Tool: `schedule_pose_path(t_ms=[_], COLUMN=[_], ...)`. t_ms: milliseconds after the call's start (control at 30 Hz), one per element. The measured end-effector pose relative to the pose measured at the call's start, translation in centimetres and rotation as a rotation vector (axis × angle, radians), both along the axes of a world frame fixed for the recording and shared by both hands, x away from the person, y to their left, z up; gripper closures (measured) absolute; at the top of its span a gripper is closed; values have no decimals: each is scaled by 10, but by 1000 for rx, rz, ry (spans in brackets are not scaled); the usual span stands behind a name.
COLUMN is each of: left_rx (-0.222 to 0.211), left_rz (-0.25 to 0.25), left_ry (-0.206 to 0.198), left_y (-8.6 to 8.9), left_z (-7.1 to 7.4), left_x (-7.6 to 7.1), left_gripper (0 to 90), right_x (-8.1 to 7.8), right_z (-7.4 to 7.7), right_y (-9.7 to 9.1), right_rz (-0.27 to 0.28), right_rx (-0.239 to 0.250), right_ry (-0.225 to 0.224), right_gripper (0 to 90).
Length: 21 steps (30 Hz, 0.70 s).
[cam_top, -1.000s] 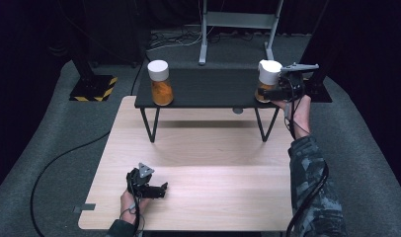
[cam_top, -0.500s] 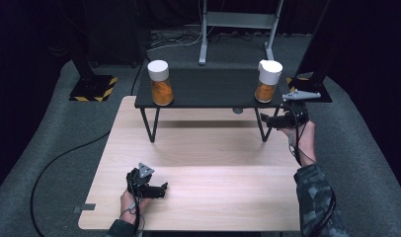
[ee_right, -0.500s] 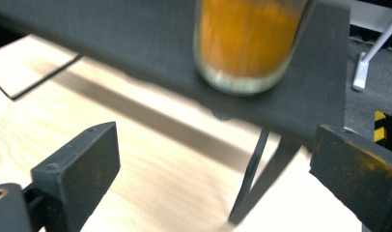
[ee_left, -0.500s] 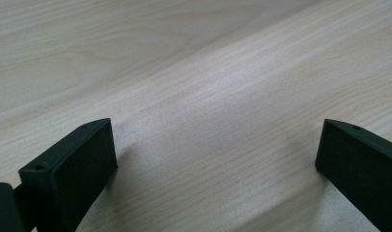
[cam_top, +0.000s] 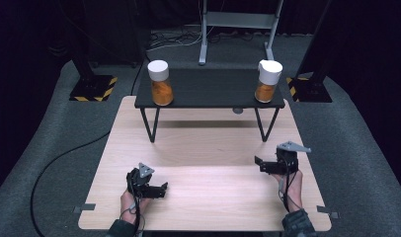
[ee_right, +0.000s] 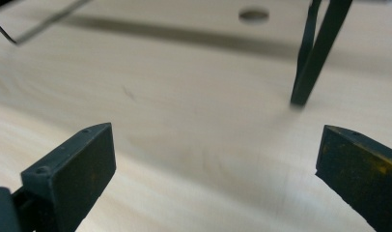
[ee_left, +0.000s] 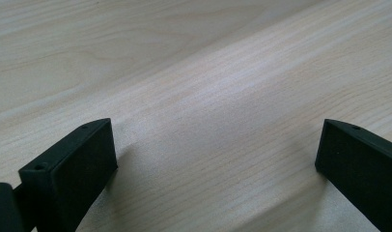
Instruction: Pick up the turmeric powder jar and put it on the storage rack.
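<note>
Two clear jars with white lids and orange contents stand on a black raised shelf [cam_top: 213, 89]: one jar at its left end [cam_top: 160, 83], the other at its right end [cam_top: 267, 81]. My left gripper [cam_top: 162, 189] rests low over the wooden table [cam_top: 208, 148] at the near left, open, with bare wood between its jaws [ee_left: 216, 159]. My right gripper [cam_top: 258, 164] hangs over the table's near right, well below and in front of the right jar. Its jaws have just been opening and stand wide with nothing between them [ee_right: 216, 159].
The shelf's thin black legs [ee_right: 315, 53] stand on the table ahead of the right gripper, near a small round hole [ee_right: 253, 15]. On the grey floor lie a black cable [cam_top: 65, 158] and stands with yellow-black striped bases [cam_top: 92, 89]. A grey metal frame [cam_top: 238, 24] is behind.
The right gripper has left the right jar on the shelf and come down and nearer to the table's near right, its jaws wider. The left gripper has not moved.
</note>
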<state>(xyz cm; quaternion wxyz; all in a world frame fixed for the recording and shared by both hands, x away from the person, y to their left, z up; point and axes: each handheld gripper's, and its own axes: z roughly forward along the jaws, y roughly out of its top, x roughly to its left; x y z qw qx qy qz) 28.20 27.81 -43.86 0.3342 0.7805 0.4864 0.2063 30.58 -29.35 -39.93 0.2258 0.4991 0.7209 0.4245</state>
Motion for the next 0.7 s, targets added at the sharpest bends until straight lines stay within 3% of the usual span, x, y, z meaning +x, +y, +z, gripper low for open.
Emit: schedule_pose_path(t_ms=[100,300,500,700], left_rx=[2,2,2,2], left_rz=[-2,-1,-1,-1], left_ry=[1,1,1,1], left_y=[0,-1,-1,-1], left_z=[0,0,0,0], left_x=[0,1,1,1], left_gripper=[1,1,1,1], right_x=[-3,-13,-16,-18], right_z=[-15,-31,-39,-40], right_y=[0,5,10,11], right_rz=[-3,-30,-37,-35], right_rx=[9,-24,-61,-70], right_ry=[48,84,106,93], right_gripper=[0,0,0,0])
